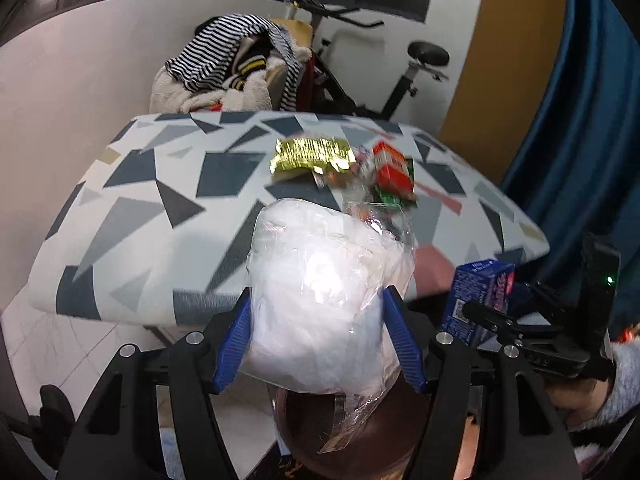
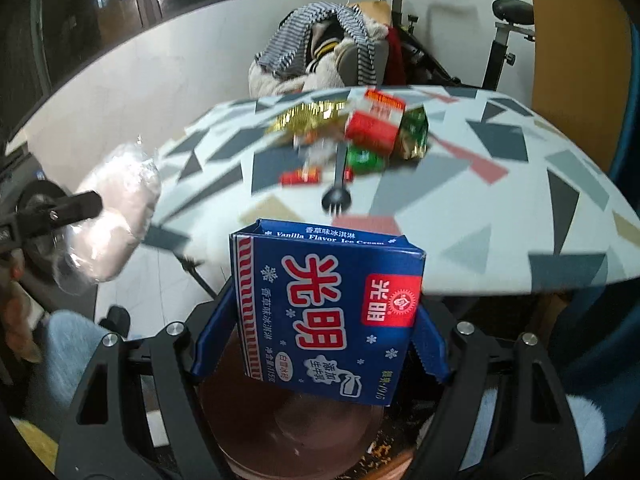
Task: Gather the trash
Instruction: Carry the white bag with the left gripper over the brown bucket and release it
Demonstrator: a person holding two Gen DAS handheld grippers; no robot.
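My left tongs (image 1: 320, 332) grip a soft white bag (image 1: 324, 304) across its middle; it's light and squashy, and its clear film looks slippery. My right tongs (image 2: 320, 340) clamp a blue carton (image 2: 326, 312) by its side walls; it looks stiff but crushable. Both hang off the surface (image 2: 520, 200), above a brown bin (image 2: 288, 432). Only the right view shows the black fork (image 2: 337, 196) among the leftover wrappers (image 1: 312, 156).

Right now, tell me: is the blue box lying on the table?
No, the blue box is clamped in the right gripper, off the table.
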